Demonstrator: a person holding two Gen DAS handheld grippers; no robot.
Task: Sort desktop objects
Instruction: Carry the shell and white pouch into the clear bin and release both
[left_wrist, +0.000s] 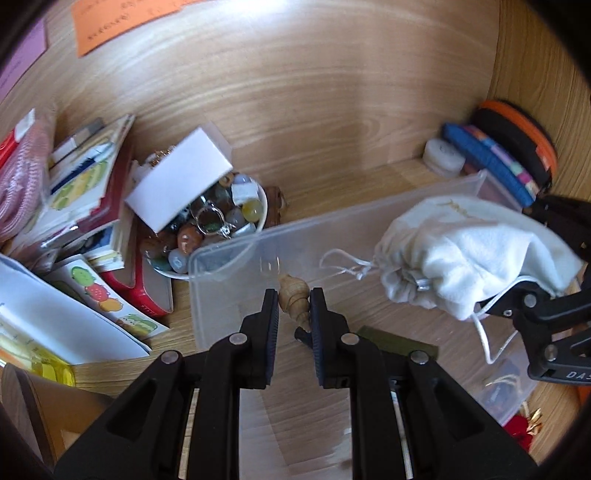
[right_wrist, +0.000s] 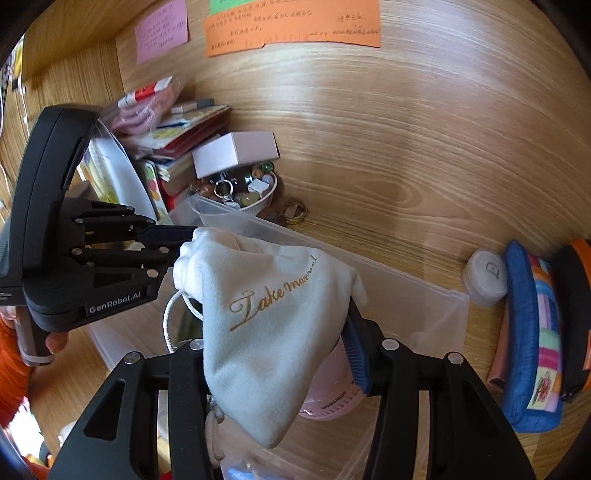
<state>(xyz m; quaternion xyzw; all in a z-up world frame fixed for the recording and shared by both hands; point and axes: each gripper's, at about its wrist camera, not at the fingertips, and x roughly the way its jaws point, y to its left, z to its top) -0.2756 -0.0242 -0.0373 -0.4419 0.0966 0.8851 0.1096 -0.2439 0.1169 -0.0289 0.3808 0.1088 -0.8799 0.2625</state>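
- The sorting is looking part-way done, as a judgement: both claws are carrying something over the clear plastic bin (left_wrist: 236, 254), while plenty is still lying unsorted off to the left claw's left.
- The left claw (left_wrist: 293, 306) is clenching a small tan spiral seashell (left_wrist: 293, 299), which is sitting upright between the pads with its pointed end toward the claw's body.
- The shell is hanging just inside the bin's near-left corner, above the floor; it is not yet resting there.
- The right claw (right_wrist: 280, 354) is grasping a white drawstring pouch (right_wrist: 273, 314) with gold script, its jaws standing partly apart around the bunched cloth.
- The pouch is draping forward past the fingertips, its gathered neck pointing toward the left claw and its cord dangling beneath.
- In the left wrist view the pouch (left_wrist: 476, 247) is hovering over the right half of the bin, clear of the shell.
- What is left, by the look of it: releasing both items into the bin, then dealing with the bowl of polished stones (left_wrist: 207, 225) just beyond the bin's far-left corner, the tilted white box (left_wrist: 177, 184) on top of it, and the stack of booklets (left_wrist: 92, 192) further left.
- A bright coin purse (right_wrist: 532, 332) and a small white jar (right_wrist: 485, 277) are lying past the bin's right end, ahead and right of the right claw.
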